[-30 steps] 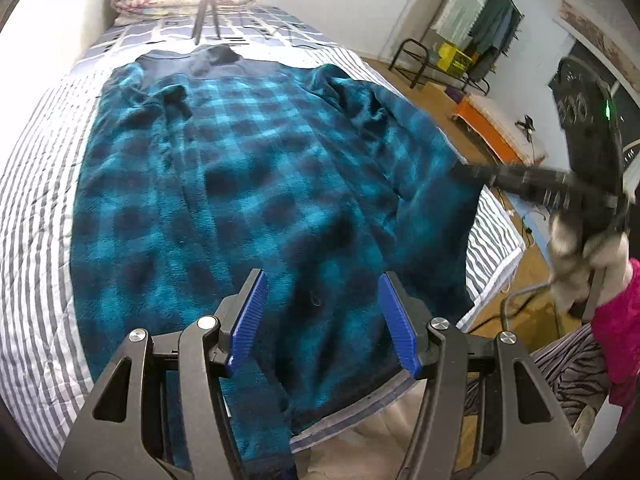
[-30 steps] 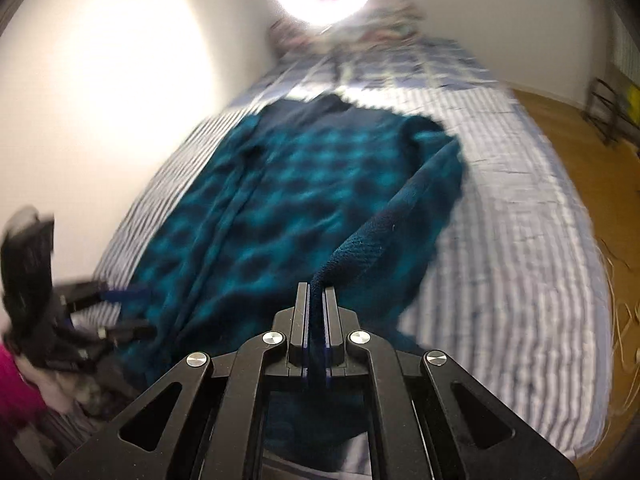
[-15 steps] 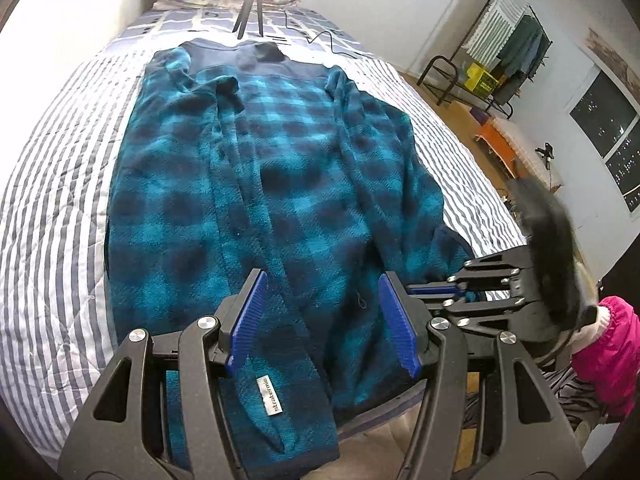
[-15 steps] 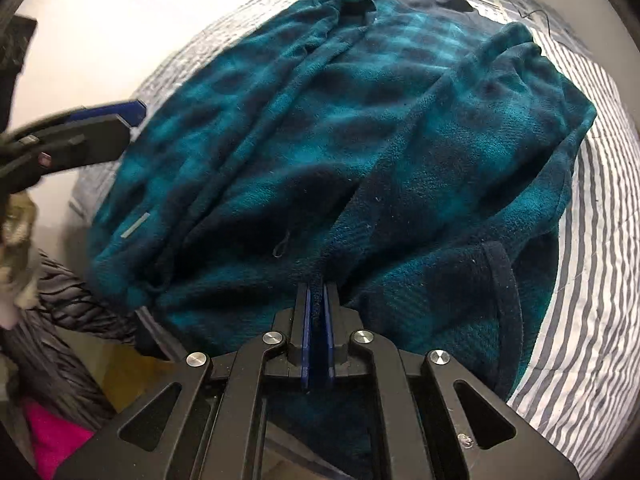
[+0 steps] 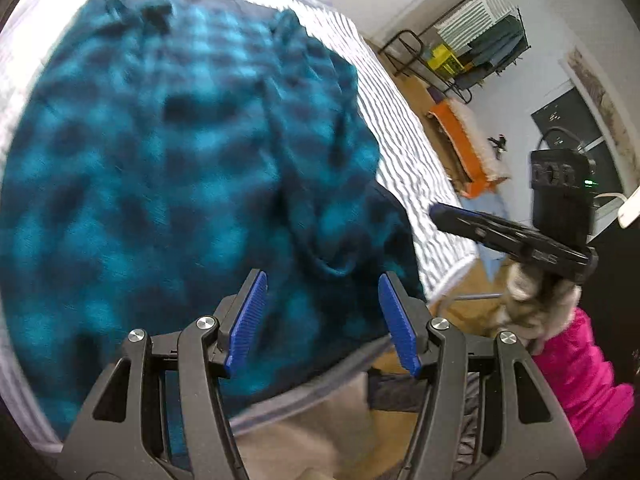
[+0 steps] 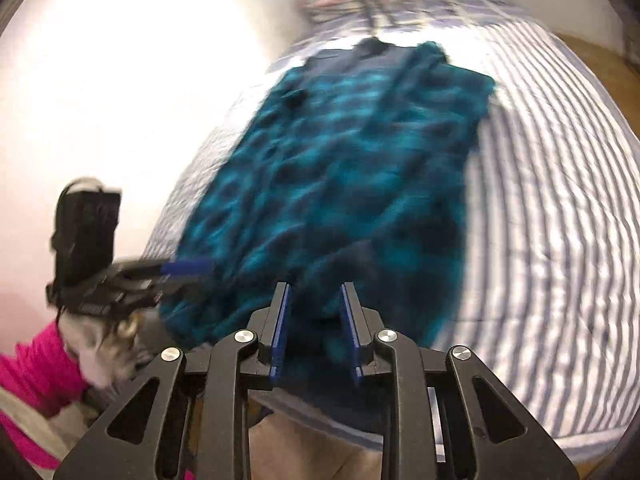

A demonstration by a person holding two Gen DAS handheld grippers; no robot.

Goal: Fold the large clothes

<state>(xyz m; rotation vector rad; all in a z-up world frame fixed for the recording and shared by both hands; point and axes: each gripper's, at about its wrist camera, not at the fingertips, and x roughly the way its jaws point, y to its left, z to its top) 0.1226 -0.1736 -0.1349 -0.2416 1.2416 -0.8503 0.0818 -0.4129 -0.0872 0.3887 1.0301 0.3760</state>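
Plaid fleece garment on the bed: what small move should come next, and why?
Probably bring both open hand-held grippers, left and right, down to its near hem. The plaid fleece garment lies lengthwise on the striped bed, the right's jaws have just opened, and neither holds cloth.

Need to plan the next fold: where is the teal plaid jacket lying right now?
In both wrist views the teal plaid jacket lies lengthwise on the striped bed, collar at the far end, its hem at the near edge just ahead of both tools.
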